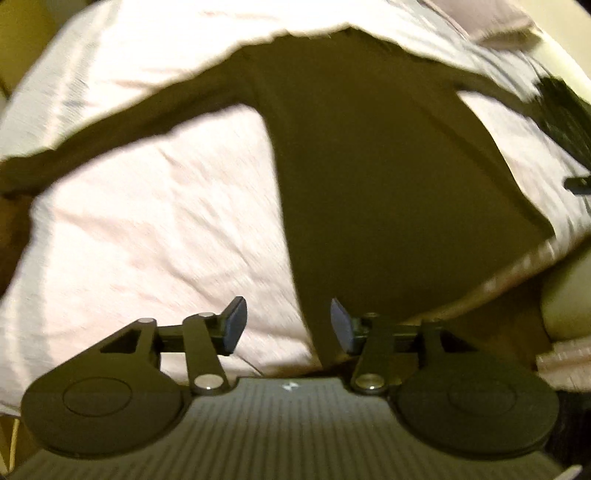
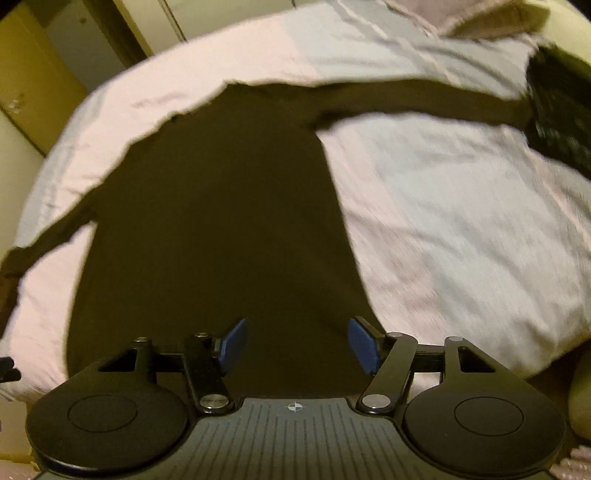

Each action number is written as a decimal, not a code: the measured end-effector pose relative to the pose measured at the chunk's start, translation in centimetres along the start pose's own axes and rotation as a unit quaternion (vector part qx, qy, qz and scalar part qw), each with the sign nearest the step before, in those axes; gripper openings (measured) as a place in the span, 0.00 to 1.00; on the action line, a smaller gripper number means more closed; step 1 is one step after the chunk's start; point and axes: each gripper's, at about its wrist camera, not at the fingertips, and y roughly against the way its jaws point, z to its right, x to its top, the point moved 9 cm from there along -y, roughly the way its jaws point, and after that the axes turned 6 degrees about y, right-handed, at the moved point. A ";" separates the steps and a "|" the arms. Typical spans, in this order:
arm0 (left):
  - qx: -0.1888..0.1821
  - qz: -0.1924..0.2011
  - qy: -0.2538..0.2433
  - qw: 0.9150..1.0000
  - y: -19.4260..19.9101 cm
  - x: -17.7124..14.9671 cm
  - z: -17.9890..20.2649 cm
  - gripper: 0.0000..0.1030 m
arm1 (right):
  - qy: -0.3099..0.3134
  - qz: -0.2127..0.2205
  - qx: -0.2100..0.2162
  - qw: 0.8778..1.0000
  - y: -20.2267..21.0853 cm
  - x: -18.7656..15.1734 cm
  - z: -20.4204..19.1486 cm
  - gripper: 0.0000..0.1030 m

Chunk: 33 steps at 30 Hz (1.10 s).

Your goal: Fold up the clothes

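Note:
A dark long-sleeved top (image 1: 376, 155) lies flat on a pale pink bedsheet (image 1: 147, 221), sleeves spread to both sides, hem toward the cameras. My left gripper (image 1: 288, 325) is open just above the hem's left corner, with nothing between its blue pads. In the right wrist view the same top (image 2: 221, 221) fills the middle. My right gripper (image 2: 297, 345) is open over the hem near its right side, its fingers holding nothing. Both views are motion-blurred.
A dark knitted item (image 2: 561, 110) lies at the end of the right sleeve, seen also as a dark knitted item (image 1: 561, 110) in the left view. A pillow (image 2: 480, 14) sits at the far end. Wooden cupboards (image 2: 37, 74) stand beyond the bed's left side. The bedsheet (image 2: 461, 221) is bare right of the top.

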 end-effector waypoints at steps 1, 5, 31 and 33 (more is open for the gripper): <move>0.009 0.013 0.001 1.000 0.9 0.8 -0.1 0.54 | 0.005 0.007 -0.003 1.000 0.6 0.8 -0.7 0.66; 0.057 0.066 -0.011 0.996 4.4 3.5 -1.4 0.78 | 0.013 0.025 -0.027 0.999 2.8 3.7 -3.2 0.71; 0.023 0.111 -0.158 0.981 8.6 8.2 -23.5 0.81 | -0.012 0.053 -0.156 0.986 6.1 0.6 -31.9 0.79; 0.023 0.112 -0.154 0.981 8.7 8.0 -24.0 0.81 | 0.003 0.038 -0.161 0.986 5.7 -0.1 -33.8 0.79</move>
